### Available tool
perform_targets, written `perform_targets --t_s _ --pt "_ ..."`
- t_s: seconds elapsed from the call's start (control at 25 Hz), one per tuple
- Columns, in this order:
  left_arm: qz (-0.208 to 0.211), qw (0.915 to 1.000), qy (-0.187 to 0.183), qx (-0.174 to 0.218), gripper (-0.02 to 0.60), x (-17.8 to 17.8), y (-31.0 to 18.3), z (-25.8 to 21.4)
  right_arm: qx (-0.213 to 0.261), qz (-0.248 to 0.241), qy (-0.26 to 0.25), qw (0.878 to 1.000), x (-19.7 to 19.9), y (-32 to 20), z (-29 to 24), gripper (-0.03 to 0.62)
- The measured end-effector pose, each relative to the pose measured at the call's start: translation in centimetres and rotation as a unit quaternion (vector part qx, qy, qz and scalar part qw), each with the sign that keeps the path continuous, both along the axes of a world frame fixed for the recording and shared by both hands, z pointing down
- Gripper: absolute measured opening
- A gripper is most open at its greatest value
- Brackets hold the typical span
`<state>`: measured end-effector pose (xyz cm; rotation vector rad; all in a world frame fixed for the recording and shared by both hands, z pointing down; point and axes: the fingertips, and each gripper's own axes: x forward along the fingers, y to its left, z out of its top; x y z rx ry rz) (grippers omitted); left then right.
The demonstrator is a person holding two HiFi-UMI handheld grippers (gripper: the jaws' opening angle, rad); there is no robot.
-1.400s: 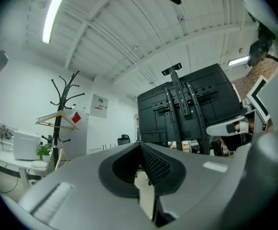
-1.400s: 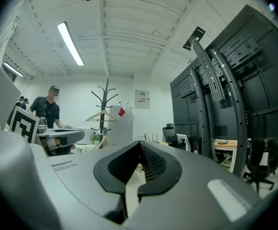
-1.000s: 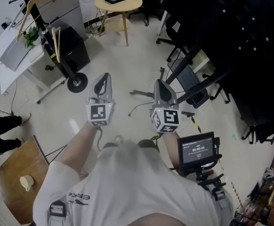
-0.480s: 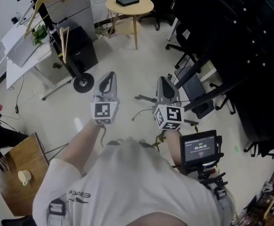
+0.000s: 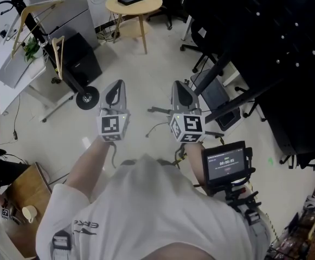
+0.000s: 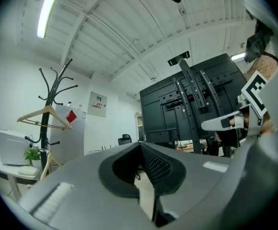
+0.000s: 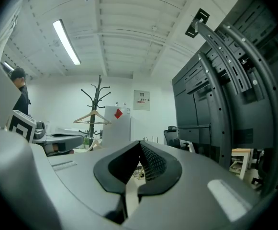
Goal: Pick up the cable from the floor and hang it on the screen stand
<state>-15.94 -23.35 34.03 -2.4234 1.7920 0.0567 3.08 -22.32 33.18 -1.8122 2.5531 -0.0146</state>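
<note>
Both grippers are held out level above the pale floor, side by side and apart. My left gripper (image 5: pixel 118 86) is shut and holds nothing; its own view shows the jaws (image 6: pixel 139 144) closed with only the room beyond. My right gripper (image 5: pixel 178 86) is likewise shut and empty (image 7: pixel 139 143). A thin dark cable (image 5: pixel 154 128) lies curled on the floor between and below the two grippers. The black screen stand (image 5: pixel 255 42) towers on the right, and one of its legs (image 5: pixel 160 111) reaches across the floor. The stand also fills the right of each gripper view (image 6: pixel 196 104) (image 7: pixel 234 95).
A round wooden table (image 5: pixel 134 4) with a router stands at the back. At the left is a coat rack with hangers (image 5: pixel 38 15) on a wheeled base (image 5: pixel 87 97), beside a black box (image 5: pixel 81 58). A chair (image 5: pixel 214 93) stands by the stand, and a timer screen (image 5: pixel 225 164) near my right arm.
Both grippers have drifted a short way forward over the floor, side by side. Both remain shut and empty. The head view has swung slightly.
</note>
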Motion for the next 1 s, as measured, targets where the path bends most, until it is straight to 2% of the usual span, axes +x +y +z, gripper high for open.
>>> perform_targets --t_s 0.16,0.28,0.52,0.68,0.88,1.0 --pt "0.011 0.9999 0.004 -0.011 0.003 1.1 -0.7 1.2 -0.007 0.01 0.002 1.0 0.9 -0.3 0.5 0.014" --pt "0.025 0.9995 -0.008 -0.017 0.003 2.2 -2.0 2.0 -0.018 0.017 0.01 1.0 1.4 -1.3 1.8 0.014" --pt "0.056 0.9948 -0.038 -0.076 0.003 6.6 -4.8 9.3 -0.071 0.028 0.031 0.997 5.0 -3.0 8.5 0.014" --pt "0.075 0.9902 -0.059 -0.102 0.003 9.2 -7.1 16.5 -0.092 0.038 0.037 0.994 7.7 -5.1 14.7 0.014" --pt "0.098 0.9796 -0.079 -0.157 0.003 10.5 -7.8 28.8 -0.148 0.054 0.036 0.987 9.4 -5.4 26.1 0.014" --pt "0.114 0.9734 -0.091 -0.177 0.003 11.8 -8.2 36.4 -0.167 0.061 0.035 0.983 10.4 -5.6 33.1 0.014"
